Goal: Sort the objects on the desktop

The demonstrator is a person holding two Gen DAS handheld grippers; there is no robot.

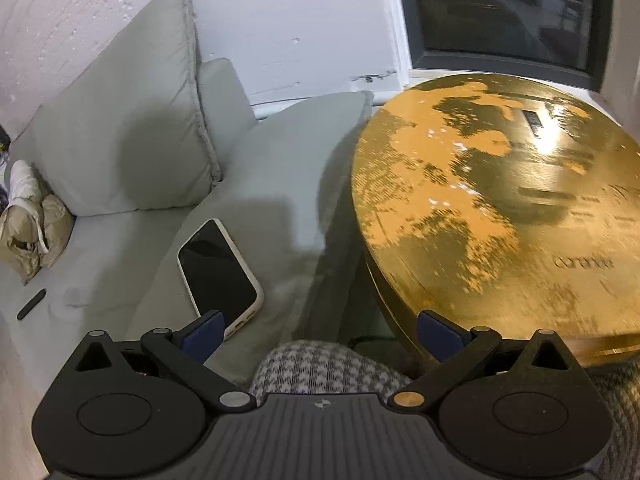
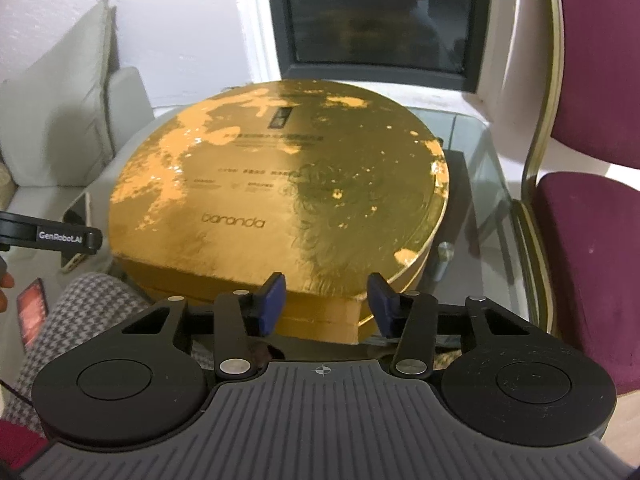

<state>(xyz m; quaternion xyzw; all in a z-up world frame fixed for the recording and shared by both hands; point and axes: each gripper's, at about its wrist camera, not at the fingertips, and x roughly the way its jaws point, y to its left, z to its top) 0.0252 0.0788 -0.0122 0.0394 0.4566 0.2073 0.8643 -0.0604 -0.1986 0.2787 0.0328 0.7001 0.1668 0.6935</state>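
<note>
left wrist: left gripper point(image 1: 320, 334) spread wide, holding nothing, above a houndstooth knee point(image 1: 320, 364) | phone point(image 1: 219, 276) face-up on grey sofa point(image 1: 120, 248), gold round box point(image 1: 500, 208) at right | right wrist: right gripper point(image 2: 327, 304) parted, empty, at near edge of gold round box point(image 2: 280, 184) on glass table point(image 2: 484, 184); maroon chair point(image 2: 584, 200) at right

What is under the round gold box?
The gold box sits on a glass table, whose bare top shows to its right. A dark base shows through the glass; the box hides whatever lies directly beneath it.
</note>
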